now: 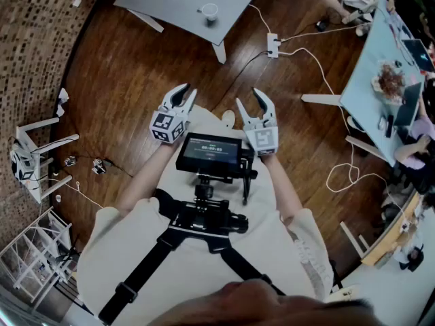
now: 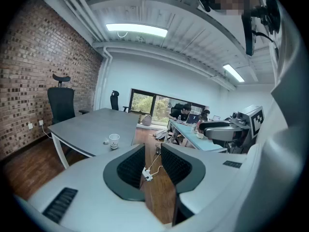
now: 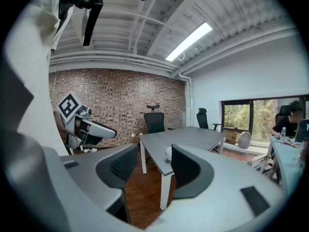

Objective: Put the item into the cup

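A white paper cup [image 1: 209, 12] stands on the grey table [image 1: 170, 2] across the room, with a small pale item [image 2: 105, 141] lying just left of the cup [image 2: 114, 140]. I hold both grippers close to my chest, far from the table. My left gripper [image 1: 185, 95] is open, and only floor shows between its jaws [image 2: 152, 151]. My right gripper [image 1: 248, 99] is open too, with nothing between its jaws [image 3: 152, 153]. Its right finger partly hides the cup [image 3: 168, 152].
A white power strip [image 1: 272, 44] and cables lie on the wooden floor between me and the table. A light blue table [image 1: 380, 80] with seated people runs along the right. White stools [image 1: 34, 155] stand at the left. A camera rig with a screen [image 1: 209, 153] hangs at my chest.
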`<state>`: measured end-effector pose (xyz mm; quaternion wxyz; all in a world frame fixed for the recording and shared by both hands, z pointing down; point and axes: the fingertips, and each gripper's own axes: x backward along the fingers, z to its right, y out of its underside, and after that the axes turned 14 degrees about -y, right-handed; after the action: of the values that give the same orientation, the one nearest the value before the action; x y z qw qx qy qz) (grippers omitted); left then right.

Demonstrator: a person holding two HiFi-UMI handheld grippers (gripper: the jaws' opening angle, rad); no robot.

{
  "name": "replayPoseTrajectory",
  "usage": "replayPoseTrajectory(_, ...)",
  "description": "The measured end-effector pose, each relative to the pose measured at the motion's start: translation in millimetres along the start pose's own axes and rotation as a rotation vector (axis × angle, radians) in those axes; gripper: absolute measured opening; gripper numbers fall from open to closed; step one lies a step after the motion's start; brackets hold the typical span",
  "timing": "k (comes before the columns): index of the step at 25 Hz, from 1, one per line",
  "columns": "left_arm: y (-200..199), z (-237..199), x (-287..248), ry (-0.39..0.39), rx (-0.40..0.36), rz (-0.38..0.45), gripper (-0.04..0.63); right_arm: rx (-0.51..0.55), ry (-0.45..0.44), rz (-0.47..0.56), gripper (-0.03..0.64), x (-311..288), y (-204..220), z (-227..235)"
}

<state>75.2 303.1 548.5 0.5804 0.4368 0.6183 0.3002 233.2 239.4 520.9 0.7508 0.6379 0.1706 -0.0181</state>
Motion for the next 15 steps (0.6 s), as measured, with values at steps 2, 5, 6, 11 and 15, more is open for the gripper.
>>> replayPoseTrajectory(2, 0, -2, -1, -0.006, 0.003, 0.001, 0.106, 0.006, -0.001, -0.006, 0.232, -1, 1, 3)
replayPoseTrajectory(5, -1, -4, 0, -0.015, 0.007, 0.007, 0.095, 0.003, 0.003, -0.008, 0.232, 0, 1, 5)
replayPoseTrajectory(6, -2, -4, 0, -0.016, 0.009, 0.008, 0.095, -0.002, 0.005, -0.006, 0.232, 0, 0, 6)
replayPoseTrajectory(11, -7, -10, -15, -0.017, 0.017, 0.008, 0.095, -0.006, 0.011, -0.010, 0.232, -9, -2, 19)
replayPoseTrajectory(15, -12, -18, -24, -0.022, 0.022, 0.018, 0.095, 0.002, 0.020, -0.017, 0.232, -13, -2, 24)
